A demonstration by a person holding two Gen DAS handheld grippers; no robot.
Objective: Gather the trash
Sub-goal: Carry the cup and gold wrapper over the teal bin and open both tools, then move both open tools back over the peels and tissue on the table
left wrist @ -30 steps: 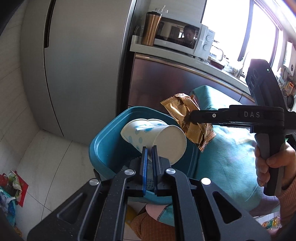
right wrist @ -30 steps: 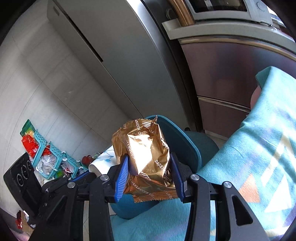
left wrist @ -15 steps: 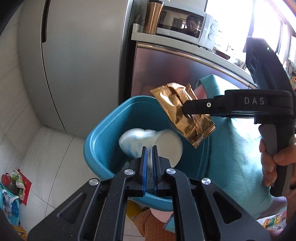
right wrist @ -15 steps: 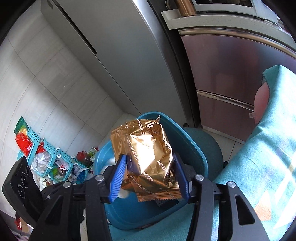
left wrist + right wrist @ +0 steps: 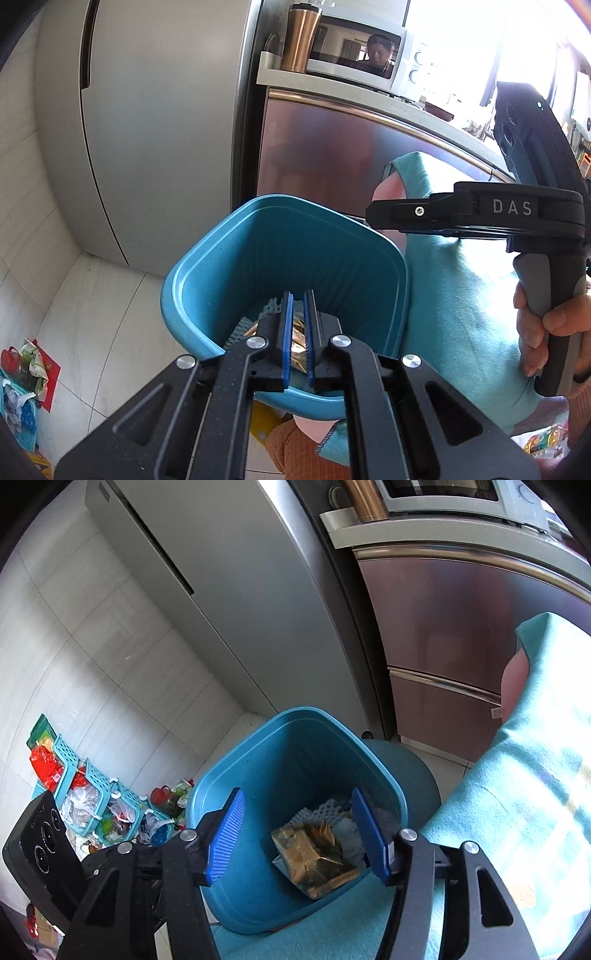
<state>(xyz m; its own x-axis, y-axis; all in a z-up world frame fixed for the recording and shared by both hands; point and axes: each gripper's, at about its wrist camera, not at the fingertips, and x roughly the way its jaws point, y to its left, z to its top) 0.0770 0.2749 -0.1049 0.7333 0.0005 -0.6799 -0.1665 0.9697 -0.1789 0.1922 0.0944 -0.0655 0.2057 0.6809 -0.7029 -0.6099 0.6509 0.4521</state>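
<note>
Above the bin (image 5: 266, 886), right claw (image 5: 299, 834) just opened, empty; wrapper (image 5: 314, 860) apparently inside; left claw (image 5: 298, 332) closed.

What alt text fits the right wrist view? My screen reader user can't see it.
The right gripper hangs open over a blue bin; a gold wrapper lies inside on other trash. Its jaws have just been opening, nothing between them. A grey fridge stands behind.

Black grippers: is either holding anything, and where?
Nothing is held. The right gripper has just been opening its jaws, empty; the gold foil wrapper lies in the blue plastic bin. The left gripper is shut, empty.
</note>
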